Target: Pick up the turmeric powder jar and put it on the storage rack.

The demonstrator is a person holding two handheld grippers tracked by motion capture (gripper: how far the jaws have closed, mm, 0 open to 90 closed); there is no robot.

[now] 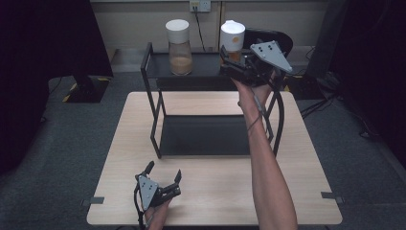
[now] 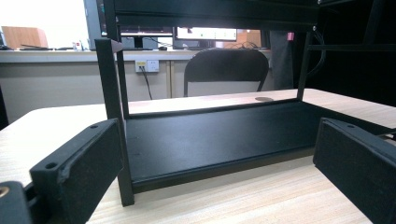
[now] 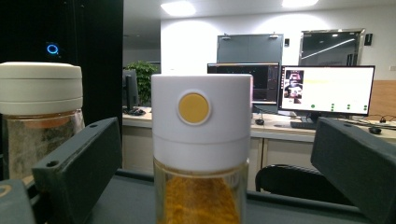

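Seen from the high view: a light wooden table (image 1: pixel 215 191) bearing a black metal two-tier rack (image 1: pixel 153 105), lower tray flat on the tabletop, upper shelf raised at the far side. On the upper shelf, two clear glass jars well apart: to the left a jar with a cream-white lid and pale brown powder (image 1: pixel 179 46), to the right a jar with a white lid and orange-yellow powder (image 1: pixel 232 40).

Raised to the upper shelf on an outstretched forearm, the right gripper (image 1: pixel 225 60), grey three-cornered plate on top, jaws spread wide to either side of the white-lidded jar. In the right gripper view, that jar (image 3: pixel 201 149) standing upright midway between the two black jaws, a round yellow button on its lid facing the camera, clear gaps at both sides, no contact visible; the cream-lidded jar (image 3: pixel 39 116) beyond the left-hand jaw.

Near the table's front edge, the left gripper (image 1: pixel 163 173), resting low in a hand, jaws wide apart and holding nothing. In the left gripper view, jaws pointing toward the rack's lower tray (image 2: pixel 219 135), bare and dark, a front upright post (image 2: pixel 114 121) just beyond the left-hand jaw.

Behind the table, a black chair (image 2: pixel 226 70) and a wall socket (image 1: pixel 199 5)
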